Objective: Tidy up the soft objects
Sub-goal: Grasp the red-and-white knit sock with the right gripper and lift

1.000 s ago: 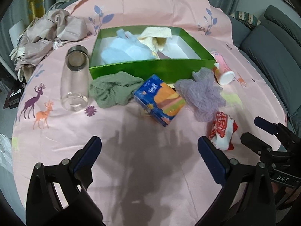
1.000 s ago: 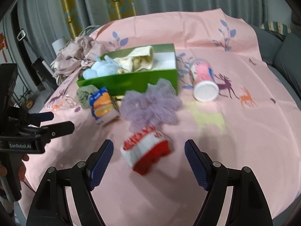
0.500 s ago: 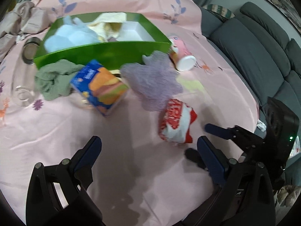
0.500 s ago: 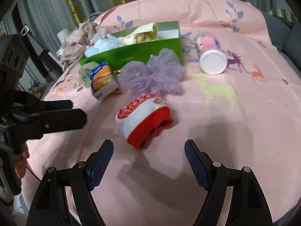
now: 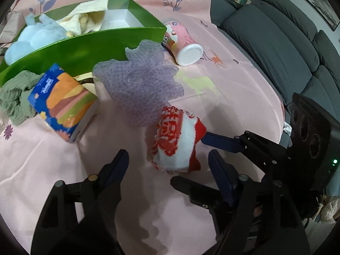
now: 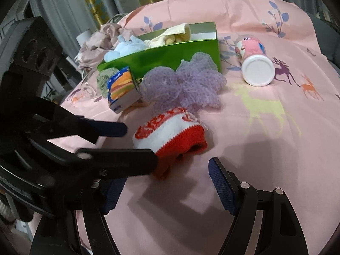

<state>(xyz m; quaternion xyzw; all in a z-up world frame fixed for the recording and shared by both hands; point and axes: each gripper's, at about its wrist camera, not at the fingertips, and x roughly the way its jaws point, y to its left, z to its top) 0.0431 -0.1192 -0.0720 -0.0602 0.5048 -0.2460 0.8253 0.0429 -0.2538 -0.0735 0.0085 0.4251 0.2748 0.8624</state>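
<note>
A red and white knitted sock [image 5: 176,140] lies crumpled on the pink tablecloth [image 5: 223,97], just in front of a purple mesh pouf [image 5: 138,80]. My left gripper [image 5: 167,161] hangs close over its near end. Its jaws are closing with the sock between the fingertips, but the pads do not press on it. From the right wrist view the left gripper [image 6: 140,145] comes in from the left, and its lower finger covers the near left corner of the sock [image 6: 167,131]. My right gripper [image 6: 167,180] stands open just short of the sock. The green box [image 5: 85,48] behind holds a blue plush [image 5: 31,40] and a cream towel [image 5: 85,19].
A tissue pack [image 5: 63,104] and a green cloth [image 5: 14,97] lie left of the pouf. A pink canister [image 5: 182,44] lies on its side by the box's right corner. A grey sofa [image 5: 276,48] runs along the table's right edge. Crumpled beige fabric [image 6: 95,40] and a glass jar [image 6: 89,85] are far left.
My left gripper has swung right and down to the sock, and its jaws have narrowed. The right gripper has sunk closer to the sock. The sock has stayed put.
</note>
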